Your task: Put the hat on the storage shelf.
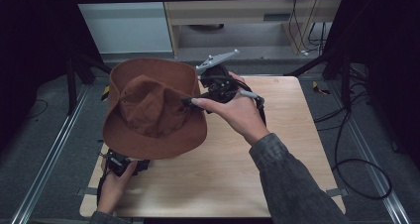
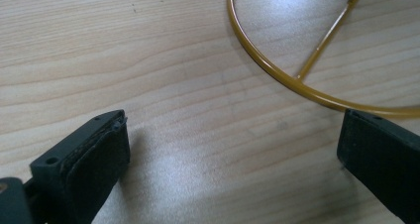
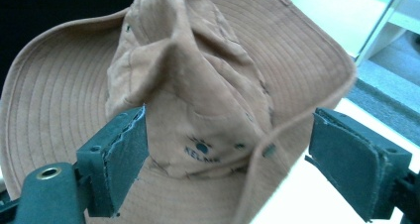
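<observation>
A brown wide-brimmed hat [image 1: 151, 110] sits tilted over the left part of the wooden table [image 1: 297, 149], its dented crown facing up. My right gripper [image 1: 195, 91] is at the hat's right brim, with a hand around it. In the right gripper view its jaws stand wide apart on either side of the crown of the hat [image 3: 198, 85], so the right gripper [image 3: 228, 135] is open. My left gripper [image 1: 121, 163] lies low at the table's front left, its jaws hidden under the brim. The left gripper [image 2: 233, 135] is open over bare wood, close to a yellow wire ring [image 2: 277, 75] with a straight spoke.
Metal rails [image 1: 49, 154] run along both sides of the table. Black frame legs [image 1: 341, 70] stand at the back corners. Cables [image 1: 361, 159] loop on the floor at the right. A pale cabinet [image 1: 223, 16] is behind the table.
</observation>
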Available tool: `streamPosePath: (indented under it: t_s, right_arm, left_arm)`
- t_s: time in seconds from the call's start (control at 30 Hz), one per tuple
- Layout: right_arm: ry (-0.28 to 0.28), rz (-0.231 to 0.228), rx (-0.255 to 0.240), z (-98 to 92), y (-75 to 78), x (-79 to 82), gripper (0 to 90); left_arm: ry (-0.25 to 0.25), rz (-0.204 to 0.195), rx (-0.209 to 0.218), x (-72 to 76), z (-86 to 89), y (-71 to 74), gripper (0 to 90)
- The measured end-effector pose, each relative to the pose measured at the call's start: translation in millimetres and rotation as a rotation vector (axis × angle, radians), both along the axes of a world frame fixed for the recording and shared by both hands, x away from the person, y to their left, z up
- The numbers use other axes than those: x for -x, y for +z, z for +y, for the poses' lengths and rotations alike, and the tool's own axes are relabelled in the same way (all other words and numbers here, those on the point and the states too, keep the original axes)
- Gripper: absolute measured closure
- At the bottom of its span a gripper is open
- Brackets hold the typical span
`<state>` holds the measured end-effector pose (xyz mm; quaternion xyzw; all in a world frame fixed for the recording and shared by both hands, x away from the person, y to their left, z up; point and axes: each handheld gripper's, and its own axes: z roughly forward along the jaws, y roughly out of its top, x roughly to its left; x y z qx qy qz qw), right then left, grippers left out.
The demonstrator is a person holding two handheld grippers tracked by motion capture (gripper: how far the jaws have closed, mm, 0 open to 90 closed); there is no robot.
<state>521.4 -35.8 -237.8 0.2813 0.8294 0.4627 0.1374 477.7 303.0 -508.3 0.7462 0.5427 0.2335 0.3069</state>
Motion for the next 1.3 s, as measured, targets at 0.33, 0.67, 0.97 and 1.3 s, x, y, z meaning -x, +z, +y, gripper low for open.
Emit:
streamPosePath:
  t_s: [0.33, 0.67, 0.97, 1.3]
  right_arm:
    - [-0.066, -0.009, -0.024, -43.4, -10.2, 7.2, 14.2]
    - [-0.133, -0.021, -0.040, -79.5, -24.2, 10.3, 10.5]
    - [-0.193, -0.026, -0.038, -109.1, -39.3, 12.9, 8.6]
    - [-0.243, -0.012, -0.027, -141.2, -68.1, 20.5, 8.4]
  left_arm:
    - [-0.024, 0.009, -0.010, 8.0, 4.0, 0.5, 0.0]
    - [-0.040, 0.005, -0.009, 12.9, 8.0, 0.3, 0.0]
    - [-0.045, 0.008, -0.007, 14.8, 9.3, 0.3, 0.0]
    - [-0.062, 0.008, -0.007, 17.3, 11.8, 0.3, 0.0]
